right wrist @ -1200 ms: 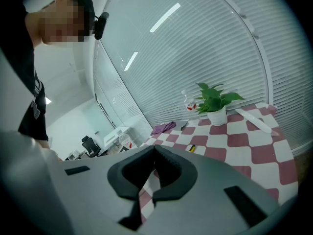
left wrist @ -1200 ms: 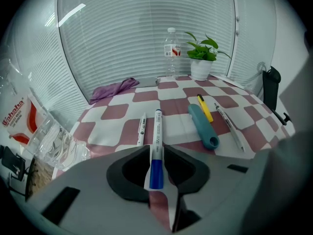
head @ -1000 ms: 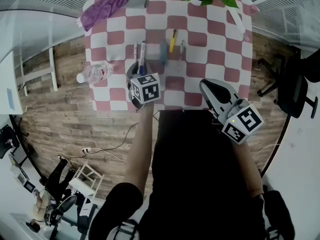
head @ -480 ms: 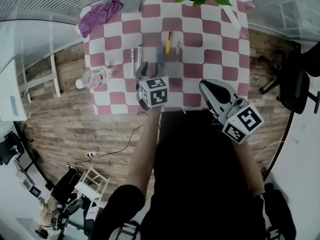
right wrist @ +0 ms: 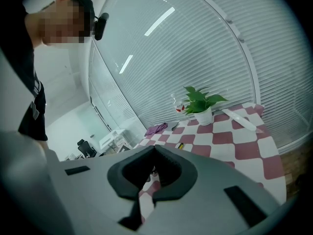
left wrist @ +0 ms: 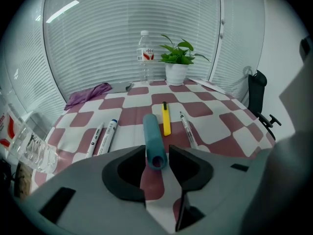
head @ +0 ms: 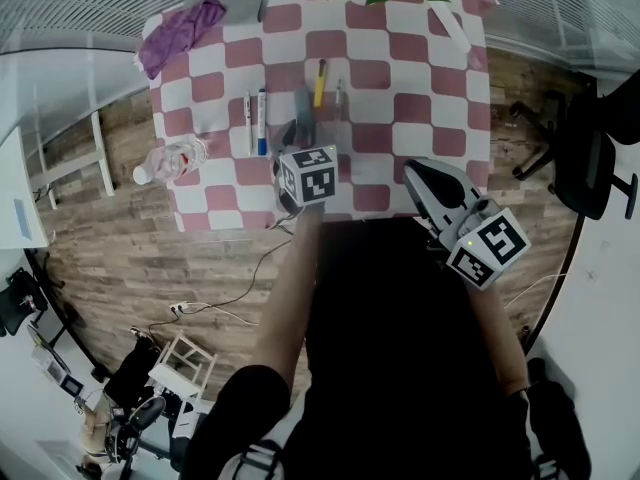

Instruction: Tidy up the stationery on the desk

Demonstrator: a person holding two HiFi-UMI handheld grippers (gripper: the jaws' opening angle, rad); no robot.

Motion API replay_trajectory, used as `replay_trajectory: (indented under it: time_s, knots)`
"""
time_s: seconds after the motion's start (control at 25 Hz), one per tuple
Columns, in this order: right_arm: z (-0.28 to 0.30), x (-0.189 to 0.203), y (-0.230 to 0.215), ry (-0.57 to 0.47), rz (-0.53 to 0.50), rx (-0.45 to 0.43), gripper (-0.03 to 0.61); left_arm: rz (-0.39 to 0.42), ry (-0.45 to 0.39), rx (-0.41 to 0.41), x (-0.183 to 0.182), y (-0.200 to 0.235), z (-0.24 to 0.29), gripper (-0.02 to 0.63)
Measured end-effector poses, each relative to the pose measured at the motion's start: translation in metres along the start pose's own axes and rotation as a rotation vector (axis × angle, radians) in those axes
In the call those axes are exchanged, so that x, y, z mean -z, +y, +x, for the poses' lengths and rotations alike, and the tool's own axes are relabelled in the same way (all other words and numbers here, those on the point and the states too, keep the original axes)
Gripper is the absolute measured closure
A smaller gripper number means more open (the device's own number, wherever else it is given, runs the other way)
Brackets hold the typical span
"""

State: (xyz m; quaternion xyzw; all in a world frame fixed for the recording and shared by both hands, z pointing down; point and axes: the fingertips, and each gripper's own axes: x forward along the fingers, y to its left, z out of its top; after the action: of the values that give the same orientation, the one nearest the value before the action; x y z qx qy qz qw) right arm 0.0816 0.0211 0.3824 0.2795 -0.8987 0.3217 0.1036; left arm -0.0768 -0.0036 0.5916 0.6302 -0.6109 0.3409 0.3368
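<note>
My left claw (left wrist: 157, 154) hangs over the near middle of the red-and-white chequered tablecloth (left wrist: 222, 126). Its jaws have just been spreading and now stand released. The teal plastic tube (left wrist: 152, 131) lies on the cloth with its near end in the gap, no pad pressing on it. Just right of the tube is the yellow pen (left wrist: 166, 119), then a slim clear pen (left wrist: 187, 128). To the left, a blue-capped white marker (left wrist: 109, 133) sits beside a plain white marker (left wrist: 94, 140). A clear plastic bottle (head: 170, 158) lies on its side right at the left edge. The right half of the cloth is bare squares, plenty of room there. My right claw (head: 415, 171) is clenched on nothing, over the near right edge.
</note>
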Motion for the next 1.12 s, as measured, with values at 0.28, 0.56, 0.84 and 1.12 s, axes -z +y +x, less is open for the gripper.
replay_trajectory:
  time_s: [0.28,0.56,0.84,1.12]
  knots:
    - [-0.003,0.004,-0.004,0.011,0.011,-0.025,0.557,-0.009,0.011,-0.044,0.005,0.002,0.006,0.460]
    - [-0.006,0.005,-0.009,0.015,0.011,-0.043,0.557,-0.021,0.009,-0.059,0.006,0.003,0.005,0.465]
    - [-0.006,0.003,-0.007,0.015,-0.002,-0.075,0.557,-0.019,0.003,-0.073,0.009,0.008,-0.006,0.466]
    - [-0.001,0.002,-0.001,0.023,-0.018,-0.105,0.557,-0.022,0.010,-0.092,0.018,0.025,-0.016,0.466]
